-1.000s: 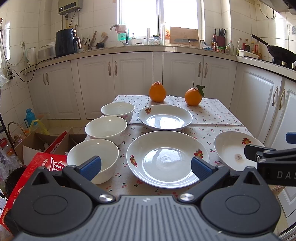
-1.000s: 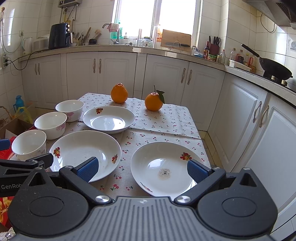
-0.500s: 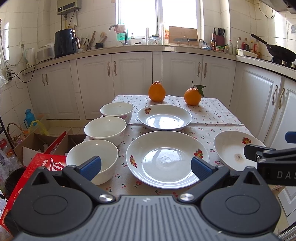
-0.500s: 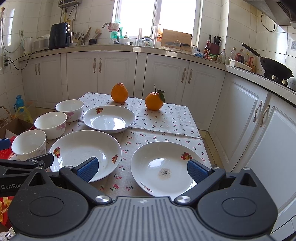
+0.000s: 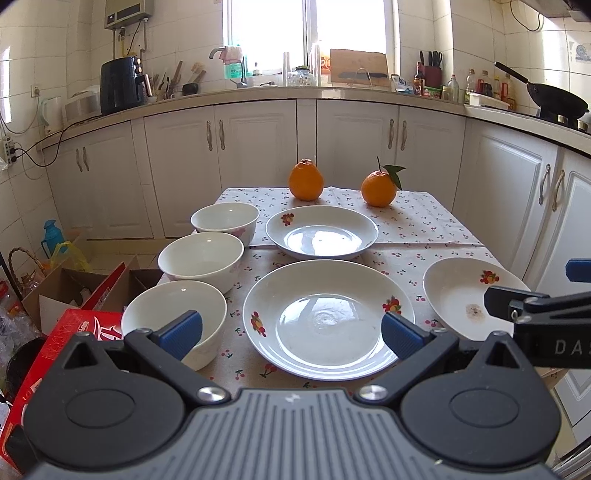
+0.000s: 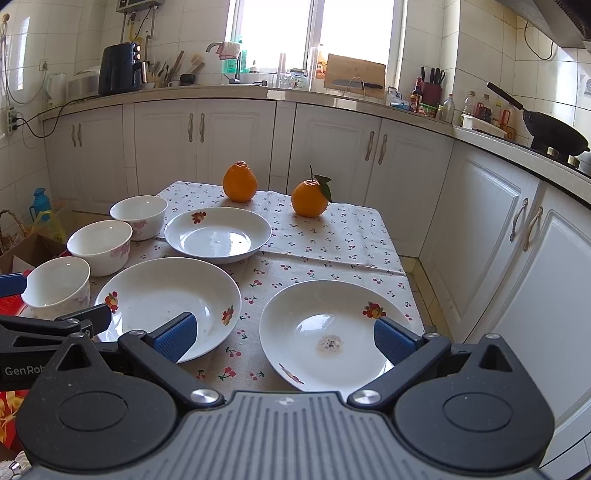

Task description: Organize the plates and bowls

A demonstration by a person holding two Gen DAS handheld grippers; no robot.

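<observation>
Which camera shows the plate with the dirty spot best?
The right wrist view: the stained plate lies whole and central between the open right gripper fingers. In the left wrist view it sits at the right edge, partly hidden behind the right gripper.

Daylight floods in from the window [image 5: 308, 35] at 12 o'clock, blown out to pure white in both views. The room is bright and evenly lit. Glare patches sit on the far plate [image 5: 320, 231] and the near plate [image 5: 328, 318], and the oranges [image 5: 306, 180] cast soft shadows toward the camera. Fisheye distortion bends the counter [image 6: 480, 138] and cabinets [image 5: 509, 192] at the edges, with dark vignetting in the corners. Focus is sharp across the table [image 6: 332, 236]; no motion blur shows.
</observation>
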